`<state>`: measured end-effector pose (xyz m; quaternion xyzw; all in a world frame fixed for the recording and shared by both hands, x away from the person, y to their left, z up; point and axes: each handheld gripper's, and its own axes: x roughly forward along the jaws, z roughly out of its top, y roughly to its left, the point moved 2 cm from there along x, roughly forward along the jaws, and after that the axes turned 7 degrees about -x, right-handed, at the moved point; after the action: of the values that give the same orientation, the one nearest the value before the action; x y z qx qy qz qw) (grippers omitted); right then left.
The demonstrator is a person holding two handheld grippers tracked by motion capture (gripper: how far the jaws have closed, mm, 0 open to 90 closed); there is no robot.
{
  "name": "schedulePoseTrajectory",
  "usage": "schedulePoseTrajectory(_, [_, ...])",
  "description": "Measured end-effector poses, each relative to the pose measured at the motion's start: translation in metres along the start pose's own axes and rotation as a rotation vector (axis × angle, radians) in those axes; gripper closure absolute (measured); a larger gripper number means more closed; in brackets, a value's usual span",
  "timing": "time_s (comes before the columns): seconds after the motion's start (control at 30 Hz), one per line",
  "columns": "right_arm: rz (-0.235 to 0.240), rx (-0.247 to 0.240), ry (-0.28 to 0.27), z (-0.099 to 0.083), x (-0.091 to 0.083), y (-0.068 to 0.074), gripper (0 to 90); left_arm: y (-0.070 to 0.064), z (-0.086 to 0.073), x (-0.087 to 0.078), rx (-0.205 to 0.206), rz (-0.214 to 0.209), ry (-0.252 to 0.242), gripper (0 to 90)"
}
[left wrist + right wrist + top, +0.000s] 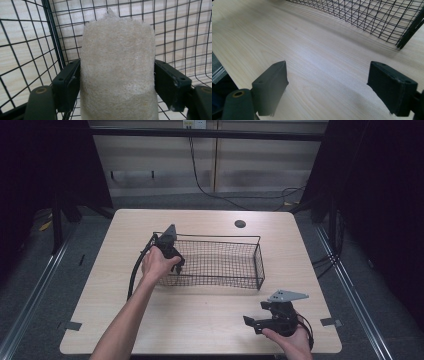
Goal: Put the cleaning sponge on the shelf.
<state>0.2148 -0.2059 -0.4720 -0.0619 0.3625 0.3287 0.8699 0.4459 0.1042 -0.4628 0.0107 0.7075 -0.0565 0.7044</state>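
A pale beige fibrous loofah-like pad (pixel 117 57) stands upright between my left gripper's (pixel 117 75) jaws, which are shut on its sides. That left gripper (pixel 175 261) is at the left end of a black wire basket (pixel 210 236), and the mesh wall and floor lie right behind the pad. In the high view the hand hides the pad. My right gripper (pixel 251 322) is low over the table's front right with its jaws pointing left. It (pixel 328 82) is open, with bare wood between the jaws.
The basket (pixel 372 17) lies in the middle of a light wooden table (pixel 200 315), and its near corner is ahead of the right gripper. A round cable hole (pixel 240 224) is behind the basket. Black curtains and metal floor rails border the table.
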Motion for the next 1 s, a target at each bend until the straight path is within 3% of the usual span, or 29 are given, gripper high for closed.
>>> schedulePoseTrajectory(0.07, [0.001,0.003,0.002,0.0,0.0,0.0,15.8,0.0,0.0,0.0,0.013,-0.014,0.023,26.2])
schedulePoseTrajectory(0.57, [0.001,0.003,0.002,0.0,0.0,0.0,15.8,0.0,-0.001,-0.002,0.022,-0.031,0.055,19.8])
schedulePoseTrajectory(1.0, [0.001,0.003,0.001,0.0,0.0,0.0,15.7,0.003,-0.002,-0.01,0.007,-0.077,0.019,17.3])
